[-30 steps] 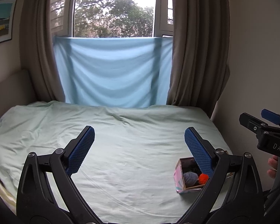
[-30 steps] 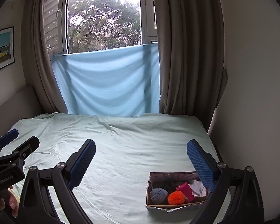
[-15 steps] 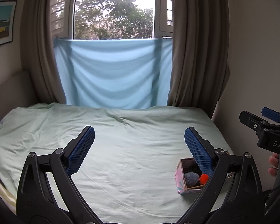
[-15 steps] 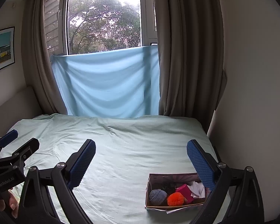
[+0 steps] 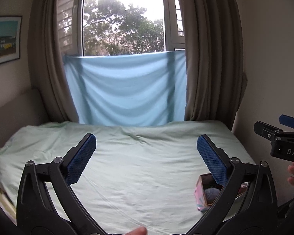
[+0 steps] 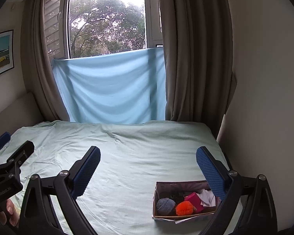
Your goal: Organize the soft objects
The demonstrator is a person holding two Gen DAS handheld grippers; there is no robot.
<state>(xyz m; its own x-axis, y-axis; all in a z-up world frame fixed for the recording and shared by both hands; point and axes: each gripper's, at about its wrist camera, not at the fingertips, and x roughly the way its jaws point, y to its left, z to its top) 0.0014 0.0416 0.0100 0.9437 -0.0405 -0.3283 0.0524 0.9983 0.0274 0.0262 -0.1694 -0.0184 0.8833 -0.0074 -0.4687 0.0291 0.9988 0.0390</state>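
A small open cardboard box (image 6: pixel 178 185) sits on the bed at the near right. Inside lie a grey-blue yarn ball (image 6: pixel 165 205), an orange pom-pom (image 6: pixel 184 207), a pink item (image 6: pixel 194 198) and a white cloth (image 6: pixel 206 195). My right gripper (image 6: pixel 148 150) hovers open above the sheet, its right finger overlapping the box's right end. My left gripper (image 5: pixel 146 139) is further left, its jaws opening with nothing between them. In the left wrist view its right finger hides most of the box (image 5: pixel 200 195).
The bed (image 6: pixel 137 156) carries a pale green, wrinkled sheet. A blue cloth (image 6: pixel 111 90) hangs under the window between brown curtains. A wall (image 6: pixel 264 98) runs close along the bed's right side. A person's fingers (image 5: pixel 293 174) hold the right gripper's handle.
The left wrist view has tipped upward a little, so the box sits lower in it, and a fingertip shows at its bottom edge. The right wrist view is unchanged.
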